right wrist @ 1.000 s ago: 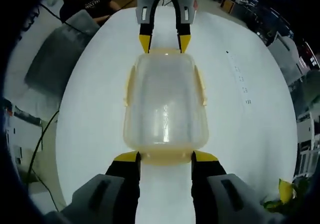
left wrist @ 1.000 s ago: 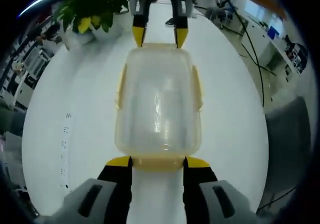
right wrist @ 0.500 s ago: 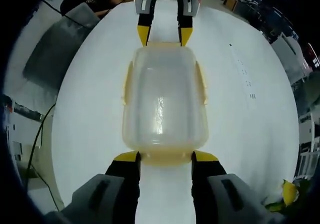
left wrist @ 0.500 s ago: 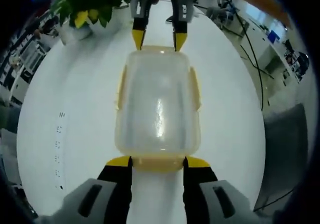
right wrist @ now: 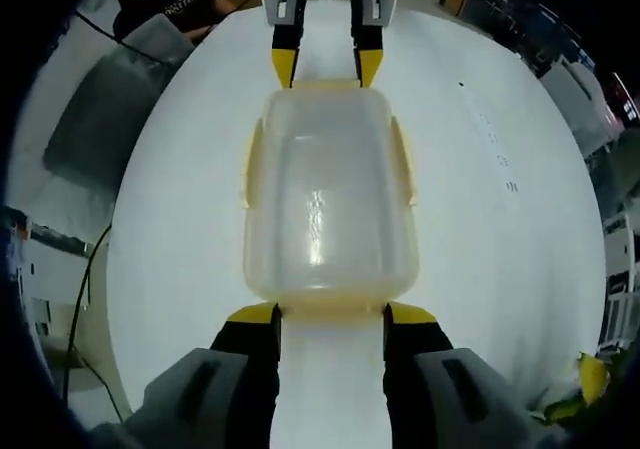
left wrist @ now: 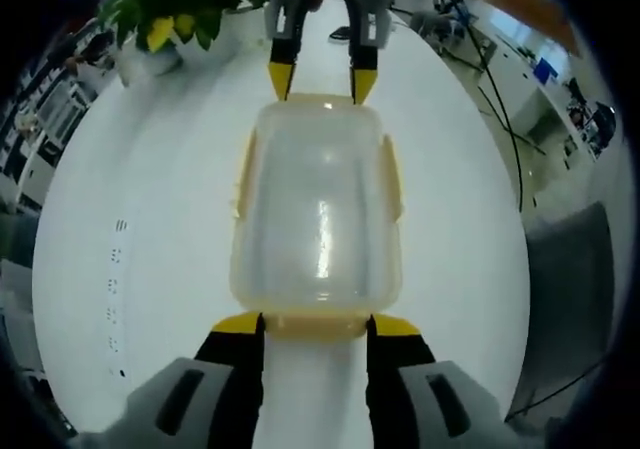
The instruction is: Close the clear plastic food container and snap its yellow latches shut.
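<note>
The clear plastic food container with yellow latches (left wrist: pixel 317 219), probably light, stiff and slippery, sits between the spread left gripper (left wrist: pixel 316 324) and spread right gripper (right wrist: pixel 331 314), best pressed at its end latches.

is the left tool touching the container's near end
Touching. In the left gripper view, the left tool's yellow tips press against the container's near yellow latch with no gap showing.

White round table (left wrist: pixel 130 199) — bearing the lidded clear container (left wrist: pixel 317 214) and a potted plant (left wrist: pixel 165 14).
</note>
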Demonstrator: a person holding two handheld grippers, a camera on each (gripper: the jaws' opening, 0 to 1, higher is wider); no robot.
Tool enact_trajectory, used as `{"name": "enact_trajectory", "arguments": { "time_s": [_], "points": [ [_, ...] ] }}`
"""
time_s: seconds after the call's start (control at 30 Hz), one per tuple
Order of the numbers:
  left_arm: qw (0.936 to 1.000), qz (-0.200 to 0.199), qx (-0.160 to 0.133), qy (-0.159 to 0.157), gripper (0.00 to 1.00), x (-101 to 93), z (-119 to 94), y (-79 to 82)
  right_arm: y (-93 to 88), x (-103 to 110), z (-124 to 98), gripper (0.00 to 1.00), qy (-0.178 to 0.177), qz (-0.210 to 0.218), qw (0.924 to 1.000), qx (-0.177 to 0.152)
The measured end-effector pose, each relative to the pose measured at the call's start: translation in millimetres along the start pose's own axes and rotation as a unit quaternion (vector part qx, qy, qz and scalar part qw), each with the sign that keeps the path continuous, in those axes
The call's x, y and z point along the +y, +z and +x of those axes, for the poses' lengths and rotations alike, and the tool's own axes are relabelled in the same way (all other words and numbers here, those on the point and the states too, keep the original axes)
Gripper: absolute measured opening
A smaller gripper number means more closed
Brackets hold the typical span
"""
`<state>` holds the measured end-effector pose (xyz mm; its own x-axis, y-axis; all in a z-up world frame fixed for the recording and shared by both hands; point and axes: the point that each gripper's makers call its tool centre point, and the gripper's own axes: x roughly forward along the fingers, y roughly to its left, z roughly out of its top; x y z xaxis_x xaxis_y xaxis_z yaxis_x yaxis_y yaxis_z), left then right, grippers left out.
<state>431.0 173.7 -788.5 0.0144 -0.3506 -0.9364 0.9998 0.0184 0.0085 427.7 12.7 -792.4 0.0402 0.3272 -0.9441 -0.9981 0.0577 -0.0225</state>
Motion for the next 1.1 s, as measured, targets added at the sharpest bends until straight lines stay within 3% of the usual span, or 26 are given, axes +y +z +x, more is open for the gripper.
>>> {"name": "enact_trajectory", "arguments": {
  "time_s": [0.4,0.5,0.57,0.6,0.67,0.77,0.8,0.87,0.93,0.97,1.0,1.03,1.07,1.1],
  "points": [
    [1.0,0.001,-0.003,-0.003,0.35,0.3,2,-2.2,0.0,4,0,0.38,0.003,0.015,0.9999,0.002],
    [0.9999,0.003,-0.012,-0.001,0.35,-0.3,3,-4.0,-2.2,5,0,0.38,0.004,0.051,0.9987,-0.005],
    [0.9998,0.013,-0.014,0.005,0.35,-0.2,5,-7.2,-6.1,4,1,0.39,-0.004,0.06,0.9982,-0.006],
    [0.9987,0.046,-0.008,0.019,0.34,4.2,7,-11.6,-11.3,6,3,0.4,-0.002,0.069,0.9976,0.002],
    [0.998,0.055,0.012,0.027,0.37,6.6,8,-23.9,-19.8,10,7,0.4,0.002,0.079,0.9967,0.017],
    [0.9994,0.015,0.018,0.026,0.4,15.4,9,-34.2,-32.1,15,9,0.43,-0.006,0.116,0.9928,0.028],
    [0.9996,-0.004,0.009,0.028,0.41,15.7,8,-33.4,-34.4,14,8,0.43,-0.011,0.134,0.9905,0.028],
    [0.9962,-0.08,-0.022,0.025,0.42,17.7,0,-27.9,-36.5,8,4,0.42,-0.028,0.16,0.9865,0.019],
    [0.9786,-0.2,-0.046,0.012,0.44,20.2,-7,-23.8,-39.9,-1,-7,0.37,-0.056,0.213,0.9755,0.01],
    [0.9641,-0.252,-0.082,-0.018,0.47,16.9,-12,-14.5,-34.0,-9,-14,0.35,-0.077,0.263,0.9614,-0.023],
    [0.9515,-0.285,-0.111,-0.027,0.55,17.1,-14,-7.4,-26.2,-10,-18,0.34,-0.076,0.297,0.9503,-0.055],
    [0.9258,-0.338,-0.167,-0.023,0.69,28.6,-20,4.3,-11.4,-10,-25,0.33,-0.057,0.349,0.9286,-0.112],
    [0.9063,-0.372,-0.199,-0.032,0.75,32.6,-25,11.7,-2.4,-11,-30,0.31,-0.046,0.385,0.9097,-0.15],
    [0.8912,-0.396,-0.215,-0.052,0.75,30.4,-29,16.1,3.6,-13,-35,0.3,-0.038,0.422,0.8877,-0.179]
  ]
}}
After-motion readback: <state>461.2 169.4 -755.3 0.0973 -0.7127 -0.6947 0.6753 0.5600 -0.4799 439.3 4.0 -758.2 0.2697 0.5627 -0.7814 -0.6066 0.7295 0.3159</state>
